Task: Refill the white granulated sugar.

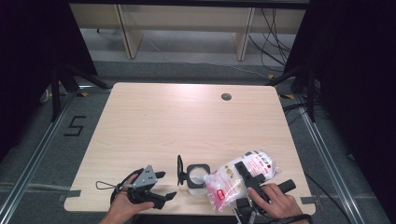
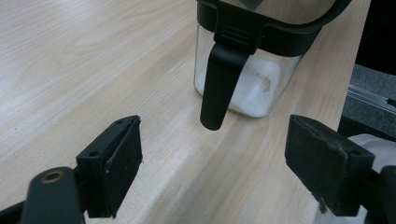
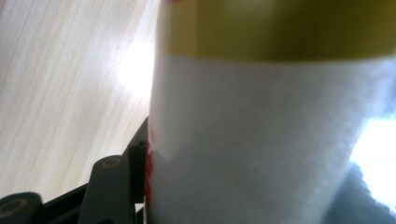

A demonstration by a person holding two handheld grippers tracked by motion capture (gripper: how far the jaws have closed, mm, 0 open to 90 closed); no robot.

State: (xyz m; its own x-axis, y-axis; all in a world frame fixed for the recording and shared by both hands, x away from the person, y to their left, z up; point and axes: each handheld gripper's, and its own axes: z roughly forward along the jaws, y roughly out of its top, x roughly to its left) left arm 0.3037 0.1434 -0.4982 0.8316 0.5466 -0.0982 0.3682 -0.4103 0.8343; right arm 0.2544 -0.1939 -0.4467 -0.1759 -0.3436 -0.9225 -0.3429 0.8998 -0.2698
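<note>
Pale wood-grain desk [image 1: 187, 121]: near edge. Clear plastic bag of white granules with red label and yellow band [image 1: 233, 179], tilted over square glass jar with black hinged lid open [image 1: 197, 175]; pinched in right tool [image 1: 250, 179]. Left tool [image 1: 161, 186] spread, just beside jar.
</note>
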